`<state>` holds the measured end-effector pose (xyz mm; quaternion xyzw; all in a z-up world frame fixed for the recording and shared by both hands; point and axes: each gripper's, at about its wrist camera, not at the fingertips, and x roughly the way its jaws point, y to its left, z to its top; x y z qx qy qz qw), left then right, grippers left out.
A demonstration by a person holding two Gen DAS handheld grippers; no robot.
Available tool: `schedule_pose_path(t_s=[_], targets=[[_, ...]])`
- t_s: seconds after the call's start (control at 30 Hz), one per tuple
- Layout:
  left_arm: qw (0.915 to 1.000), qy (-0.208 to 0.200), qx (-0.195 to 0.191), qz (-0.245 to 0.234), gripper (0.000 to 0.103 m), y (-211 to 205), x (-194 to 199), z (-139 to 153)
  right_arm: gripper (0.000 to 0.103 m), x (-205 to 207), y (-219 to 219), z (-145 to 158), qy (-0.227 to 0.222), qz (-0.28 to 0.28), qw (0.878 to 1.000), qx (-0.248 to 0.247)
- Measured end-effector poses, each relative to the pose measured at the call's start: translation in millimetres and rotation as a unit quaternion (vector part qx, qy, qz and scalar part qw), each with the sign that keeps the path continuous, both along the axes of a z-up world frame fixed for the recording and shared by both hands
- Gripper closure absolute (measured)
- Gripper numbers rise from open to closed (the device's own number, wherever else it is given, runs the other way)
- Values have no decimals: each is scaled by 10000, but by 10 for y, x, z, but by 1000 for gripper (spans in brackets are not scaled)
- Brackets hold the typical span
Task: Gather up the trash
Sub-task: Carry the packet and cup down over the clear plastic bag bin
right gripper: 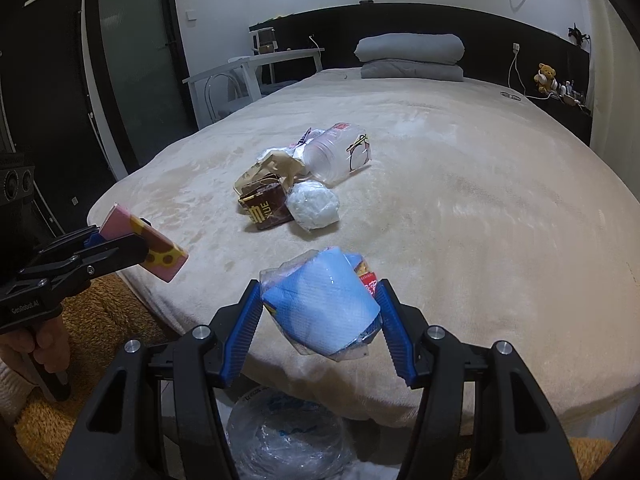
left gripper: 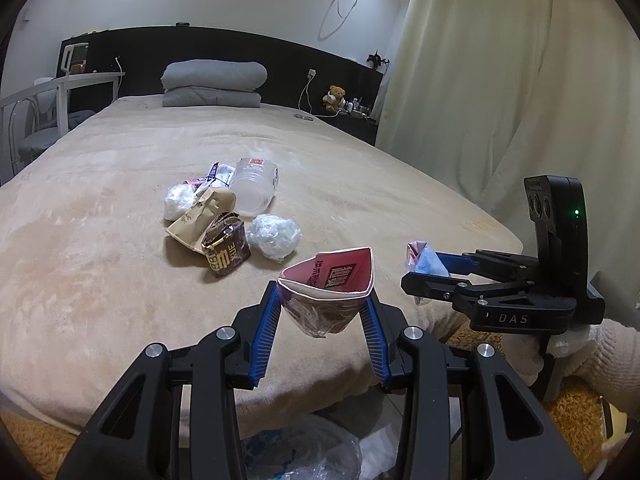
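Left tongs (left gripper: 325, 312) clamped on a squashed pink paper cup (left gripper: 328, 280), blue pads pressing its two sides, cup mouth open toward the camera, held above the near edge of the bed (left gripper: 100, 280). From the right wrist view, same cup (right gripper: 154, 250) seen side-on at the far left, pink with yellow dots, sticking out past the black fingers. Farther up the beige blanket, a small heap of trash: crumpled white tissue (left gripper: 178, 200), brown paper bag (left gripper: 200, 216), dark brown snack wrapper (left gripper: 226, 250), clear plastic cup (left gripper: 254, 190) lying on its side, and a balled clear plastic film (left gripper: 274, 234) just beside the wrapper. Right tongs (right gripper: 320, 312) closed on a blue tissue pack in clear wrap (right gripper: 320, 304), a red-printed scrap tucked against its right side. Below both tongs, past the mattress edge, a clear plastic bag (right gripper: 288, 440) on the floor beside an orange shaggy rug (right gripper: 100, 320). At the head of the bed, folded grey duvet (left gripper: 214, 80); at far right, a teddy bear (left gripper: 335, 96) on the dark shelf.
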<state>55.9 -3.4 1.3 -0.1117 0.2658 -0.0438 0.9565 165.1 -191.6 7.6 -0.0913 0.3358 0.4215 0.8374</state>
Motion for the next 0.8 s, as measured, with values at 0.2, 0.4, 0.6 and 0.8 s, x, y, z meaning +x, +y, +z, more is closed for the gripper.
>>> schedule_pose_path(t_s=[0.2, 0.4, 0.6, 0.8], targets=[[10000, 2, -42, -9, 64, -96, -190, -46, 45, -230, -116, -35, 102, -42, 9999, 107], [9999, 43, -72, -66, 64, -198, -341, -106, 45, -426, -195, -95, 238, -29, 9997, 108], [9996, 227, -151, -116, 64, -255, -408, -190, 45, -520, -243, -161, 384, -21, 9992, 93], [9977, 566, -349, -145, 64, -261, -410, -334, 45, -556, -215, -271, 600, 42, 9982, -59]])
